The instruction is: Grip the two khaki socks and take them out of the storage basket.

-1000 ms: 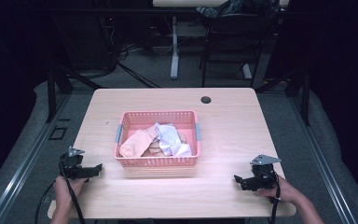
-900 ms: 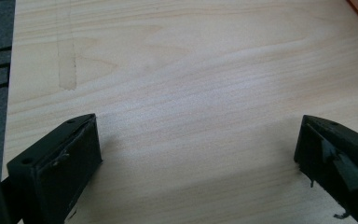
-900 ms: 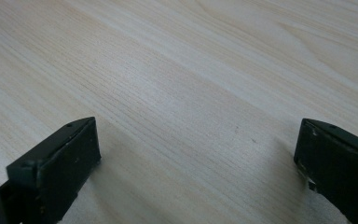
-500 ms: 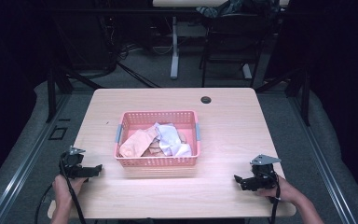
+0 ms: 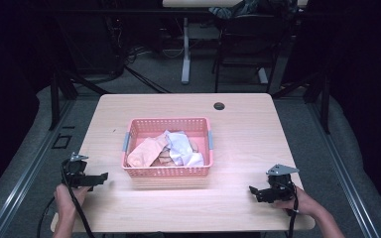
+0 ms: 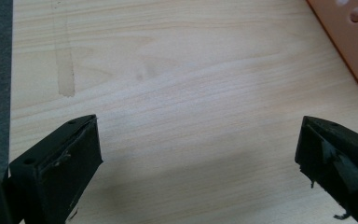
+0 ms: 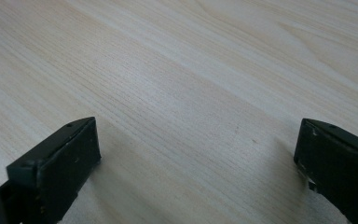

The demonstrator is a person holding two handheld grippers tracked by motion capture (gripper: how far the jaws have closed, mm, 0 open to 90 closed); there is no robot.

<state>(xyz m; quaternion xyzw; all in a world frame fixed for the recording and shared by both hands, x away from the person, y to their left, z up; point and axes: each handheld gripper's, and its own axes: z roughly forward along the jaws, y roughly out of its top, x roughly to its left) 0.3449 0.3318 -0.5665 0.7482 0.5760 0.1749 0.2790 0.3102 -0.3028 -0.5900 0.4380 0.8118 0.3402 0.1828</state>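
A pink basket [image 5: 167,148] of crumpled cloths [image 5: 166,149] sits at the middle of a pale wooden table [image 5: 248,134], with a person's two hand-held grippers resting low at the near edge on either side of it. The left gripper [image 5: 103,176] lies near the basket's front left corner, its jaws pointing toward the basket; the right gripper [image 5: 252,190] lies well apart from the basket on the opposite side, its jaws pointing inward across the table.

Seen from the left gripper view, the left gripper's jaws stand wide apart over bare wood, with one perforated corner of the basket at the upper right. In the right gripper view the jaws are likewise spread wide, with nothing but wood grain between them. Neither gripper holds or touches anything.

The cloths, a peach one beside a white one and others beneath, lie heaped inside the basket, none hanging over the rim and none on the table. A small dark round fitting [image 5: 219,105] sits in the tabletop beyond the basket.

Judging by this layout, the work on the cloths appears not to have begun: nothing is lifted out, and each reach, grasp and removal seems still to come.
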